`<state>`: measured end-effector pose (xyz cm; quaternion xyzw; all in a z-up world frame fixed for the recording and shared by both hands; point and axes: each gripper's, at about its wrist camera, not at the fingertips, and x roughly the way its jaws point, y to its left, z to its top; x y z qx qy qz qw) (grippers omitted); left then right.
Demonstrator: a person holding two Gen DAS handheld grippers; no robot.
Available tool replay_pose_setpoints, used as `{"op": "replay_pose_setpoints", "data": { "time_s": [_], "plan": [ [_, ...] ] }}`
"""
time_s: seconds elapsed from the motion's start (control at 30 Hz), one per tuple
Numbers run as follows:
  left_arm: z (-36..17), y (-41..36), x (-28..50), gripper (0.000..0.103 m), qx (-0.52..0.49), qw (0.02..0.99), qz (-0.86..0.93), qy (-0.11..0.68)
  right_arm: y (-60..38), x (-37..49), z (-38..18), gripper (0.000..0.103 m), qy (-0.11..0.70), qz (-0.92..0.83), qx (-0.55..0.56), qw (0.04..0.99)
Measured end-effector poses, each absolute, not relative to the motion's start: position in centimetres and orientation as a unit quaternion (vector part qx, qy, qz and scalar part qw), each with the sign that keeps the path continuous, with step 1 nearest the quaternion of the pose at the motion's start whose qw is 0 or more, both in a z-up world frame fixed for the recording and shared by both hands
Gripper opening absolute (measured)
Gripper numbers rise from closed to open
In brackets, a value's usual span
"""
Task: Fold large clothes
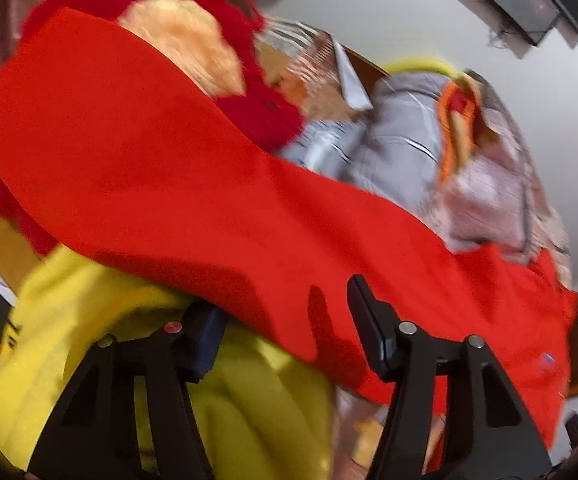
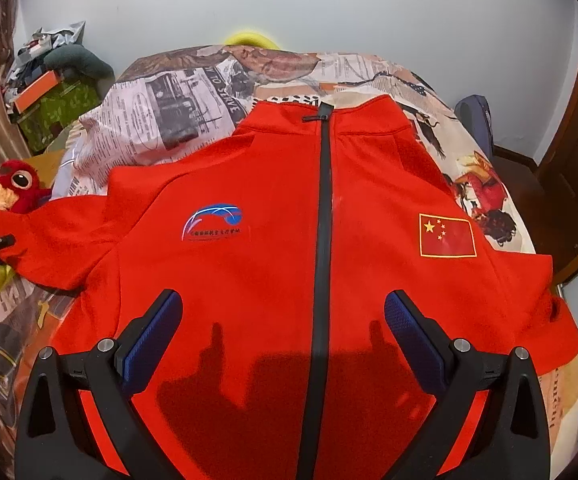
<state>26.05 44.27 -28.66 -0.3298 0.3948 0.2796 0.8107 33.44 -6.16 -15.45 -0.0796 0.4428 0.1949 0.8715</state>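
A red zip jacket lies face up on the bed, with a black zipper down its middle, a flag patch and a blue logo. My right gripper hangs open just above the jacket's lower front, astride the zipper, with nothing between its pads. The jacket's left sleeve stretches out to the side over soft toys. My left gripper is at the sleeve's edge. One finger is tucked under the cloth and the other finger is over it, with a gap between them.
A red plush toy and a yellow plush lie under the sleeve at the bed's left. The bedcover has a newspaper print. A green box with clutter stands at the back left, and a wooden door is on the right.
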Motion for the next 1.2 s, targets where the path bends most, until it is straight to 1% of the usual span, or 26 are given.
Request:
{"op": "replay_pose_setpoints", "data": {
  "time_s": [0.03,0.07,0.1,0.13,0.17,0.23,0.37,0.57,0.73,0.83,1.03,1.2],
  "plan": [
    [-28.8,44.8,26.1,0.055,-0.332,0.808,0.290,0.392,-6.2,33.4,-15.5,0.100,0.444,0.194,-0.078,0.871],
    [-29.0,45.1,26.2,0.047,-0.332,0.805,0.298,0.392,-6.3,33.5,-15.5,0.100,0.444,0.194,-0.077,0.871],
    [-29.2,45.7,26.4,0.042,-0.330,0.800,0.312,0.392,-6.4,33.5,-15.4,0.100,0.445,0.194,-0.075,0.871],
    [-29.2,46.2,26.5,0.033,-0.325,0.795,0.327,0.394,-6.5,33.5,-15.3,0.100,0.445,0.194,-0.073,0.871],
    [-29.1,46.4,26.5,0.020,-0.323,0.793,0.333,0.394,-6.6,33.5,-15.2,0.100,0.444,0.193,-0.072,0.872],
    [-28.5,46.7,26.5,0.007,-0.321,0.794,0.334,0.393,-6.9,33.4,-14.9,0.100,0.443,0.195,-0.069,0.872],
    [-25.5,45.8,27.0,0.004,-0.293,0.820,0.322,0.371,-7.4,33.3,-14.3,0.101,0.436,0.196,-0.065,0.876],
    [-18.4,41.8,28.8,0.003,-0.251,0.870,0.276,0.322,-8.3,32.9,-13.6,0.100,0.426,0.197,-0.068,0.880],
    [-13.1,35.9,31.3,0.003,-0.222,0.905,0.217,0.291,-9.2,32.6,-12.5,0.101,0.412,0.202,-0.060,0.887],
    [-10.5,31.0,33.5,0.003,-0.203,0.923,0.166,0.282,-9.8,32.5,-11.9,0.101,0.403,0.205,-0.055,0.890],
    [-8.6,21.8,36.6,0.003,-0.185,0.939,0.069,0.280,-11.5,32.4,-10.9,0.101,0.387,0.207,-0.047,0.897],
    [-9.8,13.7,39.7,0.003,-0.138,0.941,0.007,0.309,-13.2,32.6,-11.0,0.101,0.389,0.205,-0.044,0.897]
  ]
}}
